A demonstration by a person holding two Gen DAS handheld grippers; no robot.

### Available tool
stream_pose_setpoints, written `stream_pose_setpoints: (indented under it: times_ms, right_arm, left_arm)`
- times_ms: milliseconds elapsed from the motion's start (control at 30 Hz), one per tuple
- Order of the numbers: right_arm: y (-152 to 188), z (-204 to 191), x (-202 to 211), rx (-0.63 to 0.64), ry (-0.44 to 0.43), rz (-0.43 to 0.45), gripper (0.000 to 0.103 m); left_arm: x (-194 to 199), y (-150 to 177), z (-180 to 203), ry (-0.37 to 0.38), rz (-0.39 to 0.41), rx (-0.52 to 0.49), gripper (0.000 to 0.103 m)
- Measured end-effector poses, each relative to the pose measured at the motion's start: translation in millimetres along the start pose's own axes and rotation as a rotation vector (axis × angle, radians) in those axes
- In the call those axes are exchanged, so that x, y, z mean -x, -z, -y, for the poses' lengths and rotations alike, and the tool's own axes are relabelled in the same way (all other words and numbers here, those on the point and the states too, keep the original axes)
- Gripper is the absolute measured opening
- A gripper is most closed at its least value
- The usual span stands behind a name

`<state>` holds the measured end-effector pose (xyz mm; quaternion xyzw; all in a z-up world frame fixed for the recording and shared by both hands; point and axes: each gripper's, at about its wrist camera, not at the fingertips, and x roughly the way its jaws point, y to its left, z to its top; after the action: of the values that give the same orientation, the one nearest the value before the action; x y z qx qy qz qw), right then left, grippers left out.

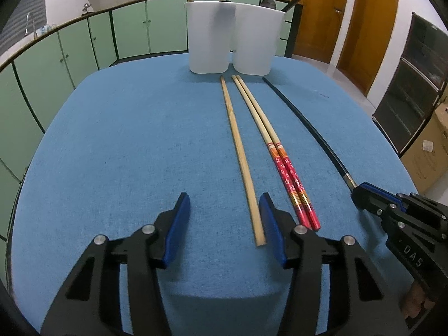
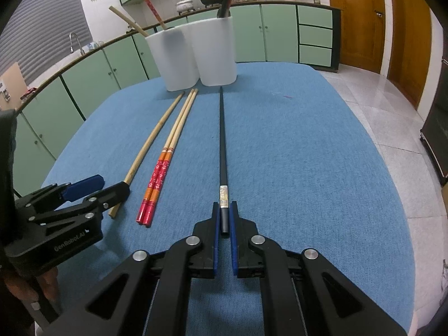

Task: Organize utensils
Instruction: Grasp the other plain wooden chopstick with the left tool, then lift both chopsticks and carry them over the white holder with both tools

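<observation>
On the blue tablecloth (image 1: 126,126) lie a plain wooden chopstick (image 1: 238,151), a red-patterned pair (image 1: 282,165) and one black chopstick (image 1: 305,120), all pointing at two white holders (image 1: 208,39). My left gripper (image 1: 224,198) is open and straddles the near end of the wooden chopstick, which lies close to the right pad. The right wrist view shows my right gripper (image 2: 224,205) shut on the black chopstick (image 2: 222,140) by its near end, just behind the silver band. The left holder (image 2: 173,58) has a wooden and a red chopstick in it; the right holder (image 2: 215,53) has black ones.
The table stands in a kitchen with green cabinets (image 1: 70,50) behind it and wooden doors (image 1: 364,22) at the right. Tiled floor (image 2: 392,112) lies past the table's right edge. A cardboard box (image 1: 428,151) sits on the floor to the right.
</observation>
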<state>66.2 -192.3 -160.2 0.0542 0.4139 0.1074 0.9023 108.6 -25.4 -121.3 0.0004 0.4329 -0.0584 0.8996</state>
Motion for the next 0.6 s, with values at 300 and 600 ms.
stream_pose_setpoints:
  times_ms: [300, 600]
  right_arm:
    - [-1, -2, -1, 0.005, 0.009, -0.003, 0.007]
    - [-7, -5, -5, 0.014, 0.016, 0.004, 0.007]
  left_arm:
    - [-1, 0, 5, 0.006, 0.003, 0.017, 0.031]
    - [-5, -6, -10, 0.016, -0.001, 0.078, 0.007]
